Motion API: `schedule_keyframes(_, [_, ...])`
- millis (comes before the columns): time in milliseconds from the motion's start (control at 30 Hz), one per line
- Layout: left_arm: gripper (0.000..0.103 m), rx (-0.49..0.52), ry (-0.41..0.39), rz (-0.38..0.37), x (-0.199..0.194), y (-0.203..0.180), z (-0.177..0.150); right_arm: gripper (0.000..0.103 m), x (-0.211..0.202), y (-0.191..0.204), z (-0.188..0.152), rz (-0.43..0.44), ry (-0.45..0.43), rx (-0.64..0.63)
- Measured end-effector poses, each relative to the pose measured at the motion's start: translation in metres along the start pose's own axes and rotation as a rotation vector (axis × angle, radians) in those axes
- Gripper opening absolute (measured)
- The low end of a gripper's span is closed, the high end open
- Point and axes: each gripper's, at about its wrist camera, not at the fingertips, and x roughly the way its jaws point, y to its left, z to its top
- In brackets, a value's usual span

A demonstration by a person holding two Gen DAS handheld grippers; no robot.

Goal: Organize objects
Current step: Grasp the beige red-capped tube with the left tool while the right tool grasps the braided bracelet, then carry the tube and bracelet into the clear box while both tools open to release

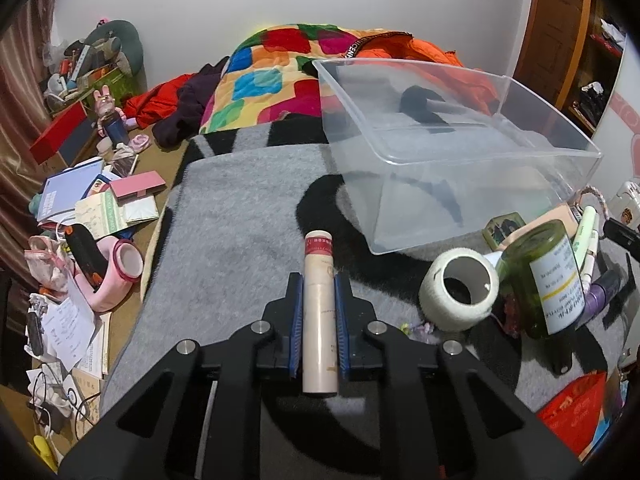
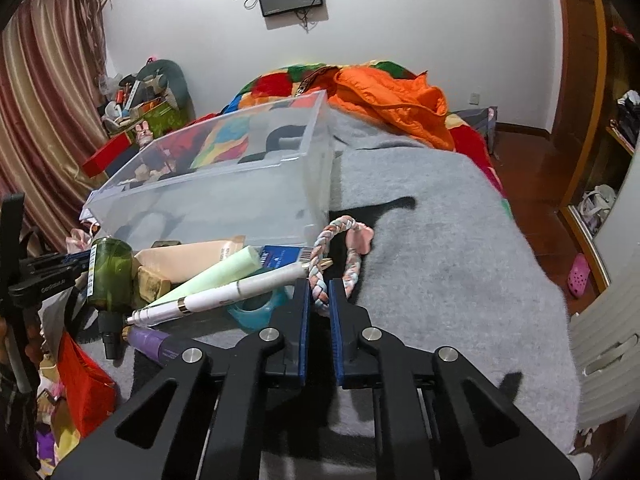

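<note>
My left gripper (image 1: 319,280) is shut on a beige tube with a red band (image 1: 319,308), held lengthwise between the blue pads above the grey blanket (image 1: 240,216). A clear plastic bin (image 1: 448,148) stands ahead to the right, with nothing in it. My right gripper (image 2: 319,286) is shut on a braided pastel headband (image 2: 338,252) that loops ahead over the blanket. The bin (image 2: 224,184) shows to its upper left. A pile lies left of it: green bottle (image 2: 109,270), white pen-like device (image 2: 224,294), pale green tube (image 2: 216,276), peach tube (image 2: 188,256), teal tape roll (image 2: 256,308), purple bottle (image 2: 154,344).
A white tape roll (image 1: 460,288) and the green bottle (image 1: 544,280) lie right of my left gripper. A colourful quilt (image 1: 276,76) and orange jacket (image 2: 396,100) lie at the far end. Books and clutter (image 1: 88,200) cover the floor on the left. A red bag (image 2: 86,384) sits low left.
</note>
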Motion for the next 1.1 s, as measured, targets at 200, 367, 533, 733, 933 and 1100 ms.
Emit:
schedule_keyframes(200, [0.014, -0.044, -0.044, 0.001, -0.022, 0.009, -0.005, 0.007, -0.016, -0.008, 0.004, -0.012, -0.043, 0.018])
schedule_keyframes(367, [0.014, -0.07, -0.105, -0.014, -0.046, 0.011, 0.001, 0.007, -0.025, -0.011, 0.009, -0.007, -0.073, 0.027])
schedule_keyframes(533, [0.014, -0.069, -0.167, -0.043, -0.067, 0.006, 0.011, 0.007, -0.036, -0.009, 0.015, -0.008, -0.111, 0.014])
schedule_keyframes(733, [0.014, -0.06, -0.208, -0.065, -0.081, -0.004, 0.023, 0.007, -0.053, -0.008, 0.028, -0.012, -0.178, 0.01])
schedule_keyframes(933, [0.014, -0.035, -0.239, -0.082, -0.087, -0.017, 0.039, 0.007, -0.072, 0.001, 0.05, 0.004, -0.265, -0.018])
schedule_keyframes(1100, [0.014, -0.023, -0.247, -0.098, -0.086, -0.026, 0.058, 0.007, -0.074, 0.011, 0.071, 0.038, -0.307, -0.039])
